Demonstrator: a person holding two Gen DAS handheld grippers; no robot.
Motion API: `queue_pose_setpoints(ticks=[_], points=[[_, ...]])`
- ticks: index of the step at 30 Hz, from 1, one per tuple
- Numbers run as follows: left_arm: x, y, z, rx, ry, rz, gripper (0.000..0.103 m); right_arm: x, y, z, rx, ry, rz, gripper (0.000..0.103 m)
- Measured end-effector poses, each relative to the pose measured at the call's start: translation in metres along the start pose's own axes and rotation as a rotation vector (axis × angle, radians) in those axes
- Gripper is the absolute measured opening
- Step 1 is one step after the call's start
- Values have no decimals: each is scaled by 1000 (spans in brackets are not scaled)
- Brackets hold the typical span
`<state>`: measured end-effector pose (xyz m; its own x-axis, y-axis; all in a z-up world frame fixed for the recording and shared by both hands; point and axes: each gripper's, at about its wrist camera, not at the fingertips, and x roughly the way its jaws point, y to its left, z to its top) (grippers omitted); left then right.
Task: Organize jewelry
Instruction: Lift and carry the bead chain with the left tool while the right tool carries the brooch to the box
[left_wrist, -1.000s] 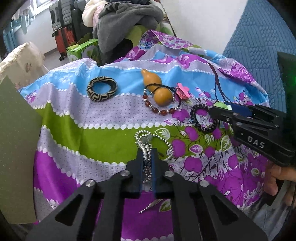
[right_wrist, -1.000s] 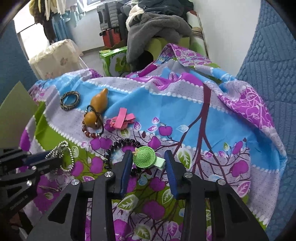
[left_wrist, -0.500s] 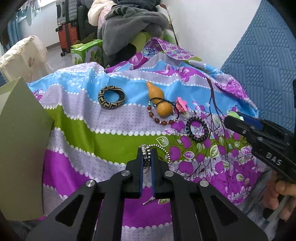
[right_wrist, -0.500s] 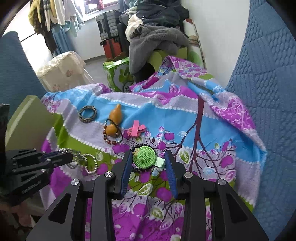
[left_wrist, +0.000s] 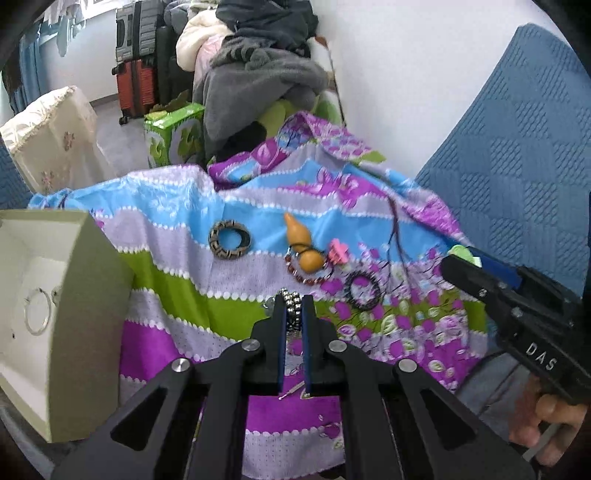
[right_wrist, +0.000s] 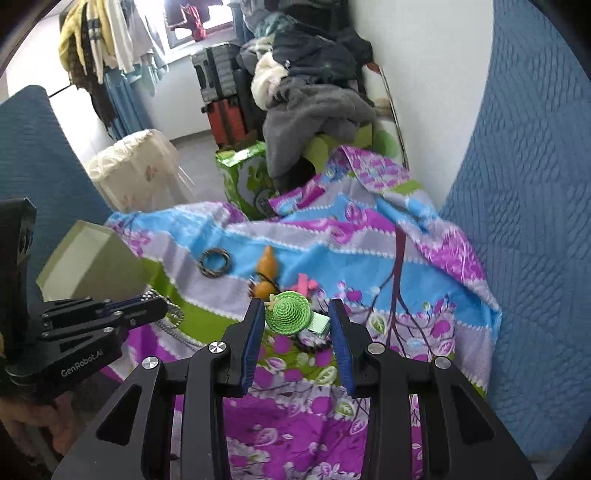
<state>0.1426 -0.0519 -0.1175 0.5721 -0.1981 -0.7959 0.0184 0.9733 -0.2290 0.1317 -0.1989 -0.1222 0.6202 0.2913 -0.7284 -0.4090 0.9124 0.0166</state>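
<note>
Left wrist: left hand-held gripper (left_wrist: 293, 308) pinching bead chain (left_wrist: 290, 307); right hand-held gripper (right_wrist: 297, 319) clamps green hat clip (right_wrist: 290, 312)

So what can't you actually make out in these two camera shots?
- Silver bead chain, left wrist view: most of it hidden between the left gripper fingers; its length can't be told.
- Open box, left wrist view: one ring shows inside; the rest is cut off by the frame edge.
- Black bead bracelet, right wrist view: mostly covered by the green hat clip held in the right gripper.
</note>
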Motion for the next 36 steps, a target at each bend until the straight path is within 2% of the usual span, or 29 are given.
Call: queue_pose_setpoints(ticks=[8,16,28,36], points=[[-49,-4,30,66,-53,45,7,-32,25,26,-5,-44,17,33],[-94,16,50,54,-105,73,7,-53,56,52,-23,-79,69,33],[-161,60,69,-10,-203,111,7,-89,114,96,-82,-150,147,33],[-182,116,65,-83,-227,156,7,-76,170,107,-136,-147,199,33]])
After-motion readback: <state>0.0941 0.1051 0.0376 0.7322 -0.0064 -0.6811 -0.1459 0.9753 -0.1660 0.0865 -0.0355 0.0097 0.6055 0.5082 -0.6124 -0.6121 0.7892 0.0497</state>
